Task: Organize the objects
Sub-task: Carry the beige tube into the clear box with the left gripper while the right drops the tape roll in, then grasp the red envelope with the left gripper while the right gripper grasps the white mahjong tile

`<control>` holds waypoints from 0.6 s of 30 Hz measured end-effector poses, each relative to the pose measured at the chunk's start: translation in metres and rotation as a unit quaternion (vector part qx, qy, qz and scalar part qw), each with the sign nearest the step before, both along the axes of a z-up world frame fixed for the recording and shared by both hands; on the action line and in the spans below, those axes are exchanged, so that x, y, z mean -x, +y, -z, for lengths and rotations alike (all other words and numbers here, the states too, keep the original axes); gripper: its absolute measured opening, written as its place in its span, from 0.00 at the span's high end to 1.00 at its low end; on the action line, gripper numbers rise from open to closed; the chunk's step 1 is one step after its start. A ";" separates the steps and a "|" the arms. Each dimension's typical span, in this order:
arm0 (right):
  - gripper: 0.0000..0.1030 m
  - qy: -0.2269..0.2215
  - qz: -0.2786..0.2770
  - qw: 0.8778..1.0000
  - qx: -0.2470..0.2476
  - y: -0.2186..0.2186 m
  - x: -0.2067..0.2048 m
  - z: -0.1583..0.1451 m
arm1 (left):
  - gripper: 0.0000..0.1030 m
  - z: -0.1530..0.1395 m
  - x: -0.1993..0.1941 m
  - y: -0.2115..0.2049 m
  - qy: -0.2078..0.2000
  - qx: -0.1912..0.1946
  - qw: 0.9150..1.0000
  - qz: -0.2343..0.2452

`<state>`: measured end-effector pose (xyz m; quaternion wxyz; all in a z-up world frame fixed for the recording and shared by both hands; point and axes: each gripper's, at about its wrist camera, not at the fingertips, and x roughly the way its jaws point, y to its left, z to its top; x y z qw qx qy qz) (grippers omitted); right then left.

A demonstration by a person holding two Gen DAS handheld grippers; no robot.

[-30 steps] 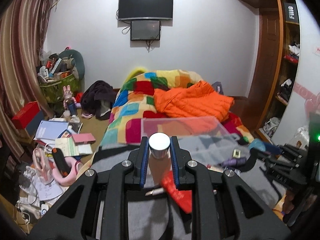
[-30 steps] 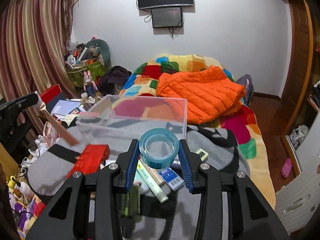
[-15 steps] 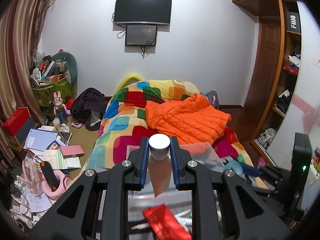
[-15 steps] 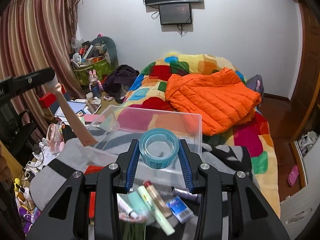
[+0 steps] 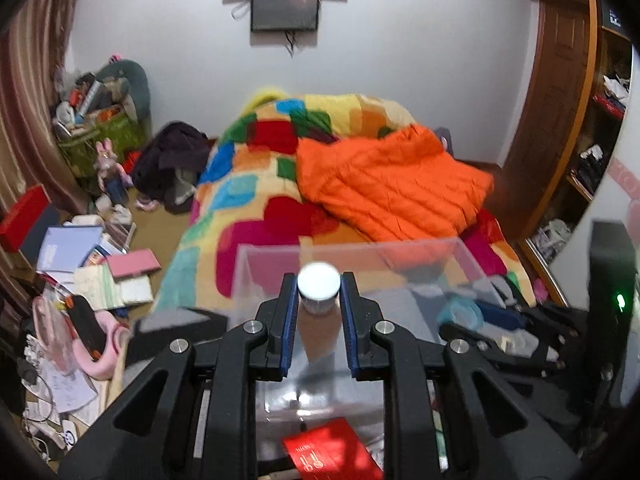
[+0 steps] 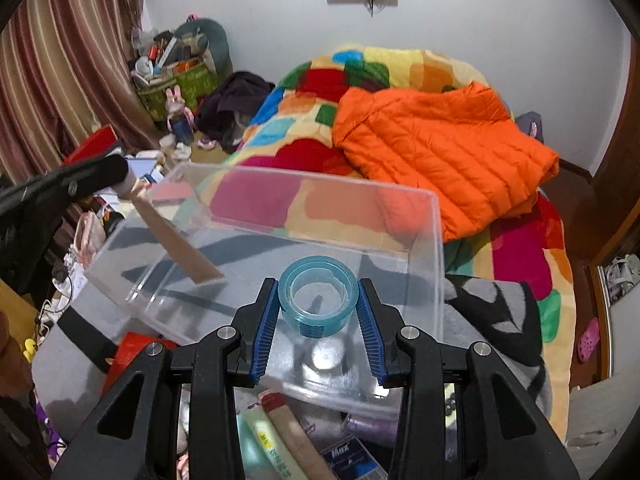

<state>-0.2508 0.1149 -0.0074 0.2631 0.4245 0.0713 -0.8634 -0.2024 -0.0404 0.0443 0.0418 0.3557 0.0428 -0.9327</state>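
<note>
My left gripper (image 5: 319,285) is shut on a tan tube with a white cap (image 5: 319,280), which hangs tilted over the left end of the clear plastic box (image 5: 400,246). The right wrist view shows that tube (image 6: 180,244) slanting down into the box (image 6: 320,190) from the left gripper (image 6: 114,170). A blue-green tape roll (image 6: 318,300) sits between the pads of my right gripper (image 6: 317,286), which is shut on it above the near side of the box. That roll (image 5: 460,314) also appears at the right of the left wrist view.
A red packet (image 5: 332,456) lies on the grey-black blanket (image 6: 492,312) before the box. Tubes (image 6: 276,440) and a small blue pack (image 6: 352,456) lie beside it. An orange jacket (image 6: 440,140) lies on the colourful quilt. Floor clutter (image 5: 92,264) at left, wooden shelves (image 5: 600,140) at right.
Both grippers have moved forward and down, from over the loose items to above the clear box. Each still grips the same thing; the box looks larger and nearer.
</note>
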 end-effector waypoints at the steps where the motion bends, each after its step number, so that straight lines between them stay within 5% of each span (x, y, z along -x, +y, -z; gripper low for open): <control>1: 0.65 -0.002 -0.002 1.000 -0.002 -0.002 0.001 0.002 | 0.80 0.004 -0.001 0.002 -0.004 0.004 1.000 0.005; 14: 0.63 -0.004 -0.025 0.999 -0.034 -0.015 -0.006 0.010 | 0.79 0.034 -0.017 0.015 -0.051 -0.006 0.997 0.055; 18: 0.53 0.006 -0.024 0.999 -0.027 -0.006 -0.013 0.002 | 0.62 0.028 -0.031 0.012 -0.046 -0.004 0.997 0.057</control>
